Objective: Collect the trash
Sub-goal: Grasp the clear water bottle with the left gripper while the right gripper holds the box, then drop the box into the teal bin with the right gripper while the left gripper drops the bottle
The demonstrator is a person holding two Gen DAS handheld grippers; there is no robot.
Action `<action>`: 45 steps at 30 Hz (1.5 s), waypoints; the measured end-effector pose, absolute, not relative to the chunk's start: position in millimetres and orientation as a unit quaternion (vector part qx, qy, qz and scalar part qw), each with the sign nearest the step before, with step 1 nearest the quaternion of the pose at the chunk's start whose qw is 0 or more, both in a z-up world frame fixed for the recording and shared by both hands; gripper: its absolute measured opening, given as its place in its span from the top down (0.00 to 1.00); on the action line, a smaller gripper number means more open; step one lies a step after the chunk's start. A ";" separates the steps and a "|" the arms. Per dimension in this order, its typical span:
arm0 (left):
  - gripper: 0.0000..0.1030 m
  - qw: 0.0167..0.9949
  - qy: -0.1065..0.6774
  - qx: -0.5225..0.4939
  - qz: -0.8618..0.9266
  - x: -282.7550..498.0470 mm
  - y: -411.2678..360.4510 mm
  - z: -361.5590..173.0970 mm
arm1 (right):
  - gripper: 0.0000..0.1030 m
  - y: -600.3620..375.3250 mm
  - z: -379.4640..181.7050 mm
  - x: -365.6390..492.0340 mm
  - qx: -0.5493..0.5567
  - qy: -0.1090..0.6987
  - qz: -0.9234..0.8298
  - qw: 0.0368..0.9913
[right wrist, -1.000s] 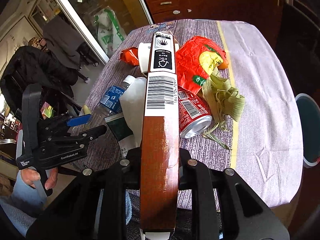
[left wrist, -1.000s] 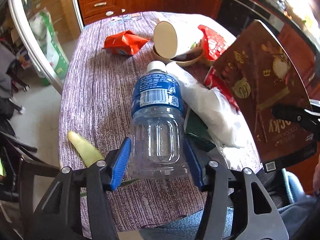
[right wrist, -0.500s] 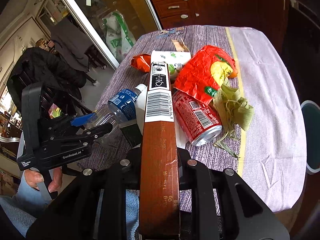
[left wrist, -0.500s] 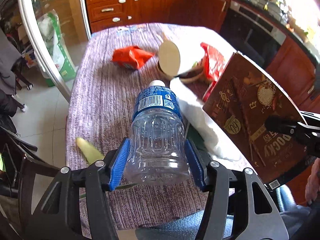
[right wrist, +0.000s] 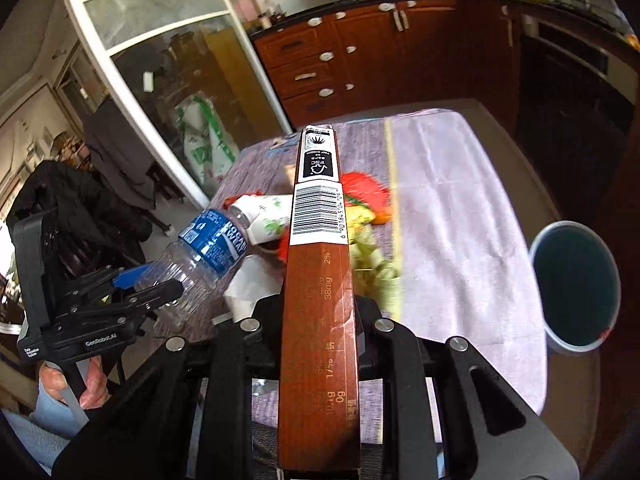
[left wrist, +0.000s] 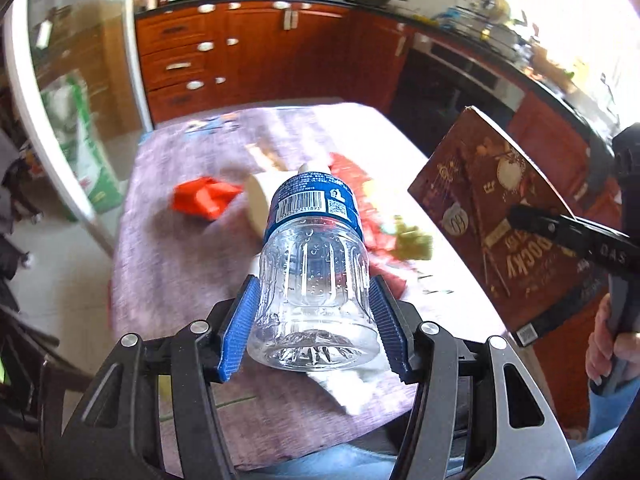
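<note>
We hold the left gripper (left wrist: 314, 322) above the near edge of the table (left wrist: 168, 256), its blue-padded jaws about half open and pressed against the sides of an empty clear plastic bottle (left wrist: 314, 280). The bottle is off the table, its base toward the camera and its blue label and white cap pointing away. The right gripper (right wrist: 318, 320) has its jaws nearly closed, clamped on the flat faces of a thin brown cardboard box (right wrist: 318, 280), also lifted clear; the box stands edge-on in the right wrist view, barcode facing up.

The rest of the trash still lies on the purple-striped tablecloth: a crumpled orange wrapper (left wrist: 204, 200), a white paper cup (right wrist: 266, 218) on its side, a red snack bag (right wrist: 364, 188), a bundle of yellow-green husks (left wrist: 414, 240) and a white tissue (left wrist: 352, 384) near the front edge. Much of this pile is blurred, so what looks like a red can beneath the bottle we cannot confirm. A round bin (right wrist: 574, 286) with a dark interior stands to the right of the table.
</note>
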State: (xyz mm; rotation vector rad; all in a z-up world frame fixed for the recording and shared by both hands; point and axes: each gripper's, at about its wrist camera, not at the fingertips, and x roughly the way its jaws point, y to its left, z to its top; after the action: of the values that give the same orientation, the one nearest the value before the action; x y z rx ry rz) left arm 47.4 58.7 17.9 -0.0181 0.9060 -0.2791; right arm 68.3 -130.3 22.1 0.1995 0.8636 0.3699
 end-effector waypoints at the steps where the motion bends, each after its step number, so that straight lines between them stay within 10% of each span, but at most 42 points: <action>1: 0.44 0.888 0.435 -0.004 -0.147 51.8 48.0 19.5 | 0.81 -148.5 23.1 68.0 0.104 0.412 0.159 0.891; 25: 0.44 0.798 0.497 0.147 -0.309 174.1 -269.0 -42.4 | 0.77 -430.4 -153.8 157.2 0.314 0.500 0.017 0.807; 28: 0.44 0.790 0.507 0.150 -0.310 184.7 -281.8 -53.0 | 0.43 -443.2 -162.1 165.3 0.326 0.503 0.004 0.800; 45: 0.44 0.757 0.525 0.203 -0.331 197.8 -339.3 -98.5 | 0.14 -478.6 -141.9 132.1 0.330 0.484 -0.078 0.807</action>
State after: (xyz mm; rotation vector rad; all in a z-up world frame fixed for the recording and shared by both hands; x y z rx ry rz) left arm 197.8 -339.3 -98.5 0.4421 1.1446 -0.7207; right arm 132.1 -478.6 -141.9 0.7071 1.0350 -0.1661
